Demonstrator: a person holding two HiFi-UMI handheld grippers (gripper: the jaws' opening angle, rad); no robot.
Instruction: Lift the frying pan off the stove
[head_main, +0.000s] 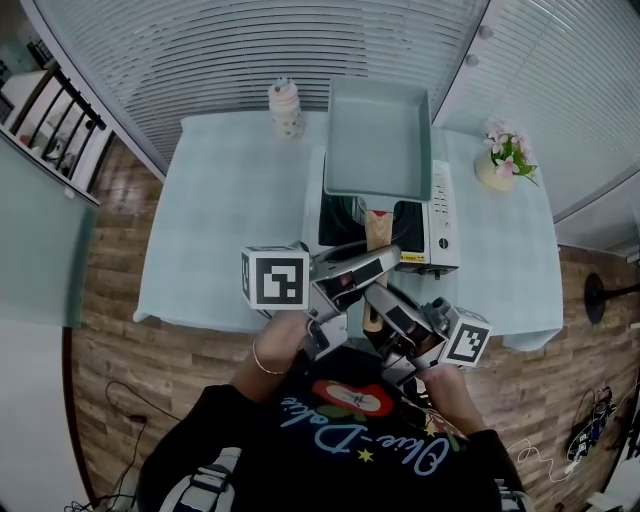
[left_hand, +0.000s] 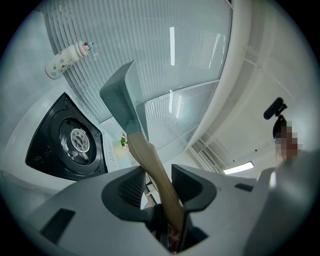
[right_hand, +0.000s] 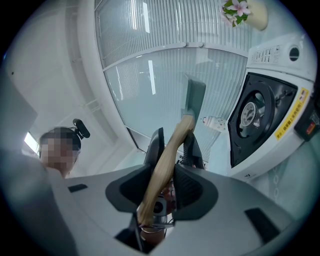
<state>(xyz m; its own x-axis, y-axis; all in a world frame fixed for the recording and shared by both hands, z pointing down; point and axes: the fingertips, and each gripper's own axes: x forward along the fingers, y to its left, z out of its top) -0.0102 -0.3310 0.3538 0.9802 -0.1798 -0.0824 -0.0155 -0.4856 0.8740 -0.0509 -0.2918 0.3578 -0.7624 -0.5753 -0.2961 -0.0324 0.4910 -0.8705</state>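
Note:
A square grey-green frying pan (head_main: 378, 140) hangs above the white stove (head_main: 441, 215), clear of its black burner top. Its wooden handle (head_main: 378, 232) runs back toward me. My left gripper (head_main: 383, 263) is shut on the handle from the left, and my right gripper (head_main: 377, 299) is shut on it nearer its end. In the left gripper view the handle (left_hand: 150, 165) passes between the pads of the left gripper (left_hand: 159, 187), with the pan (left_hand: 120, 95) edge-on and the stove (left_hand: 65, 140) beside it. In the right gripper view the handle (right_hand: 167, 155) lies clamped in the right gripper (right_hand: 162, 192), with the pan (right_hand: 194, 100) beyond.
The stove stands on a table with a pale cloth (head_main: 220, 230). A small patterned bottle (head_main: 285, 108) is at the back left of it, and a vase of pink flowers (head_main: 505, 160) at the back right. Ribbed white wall panels close in behind the table.

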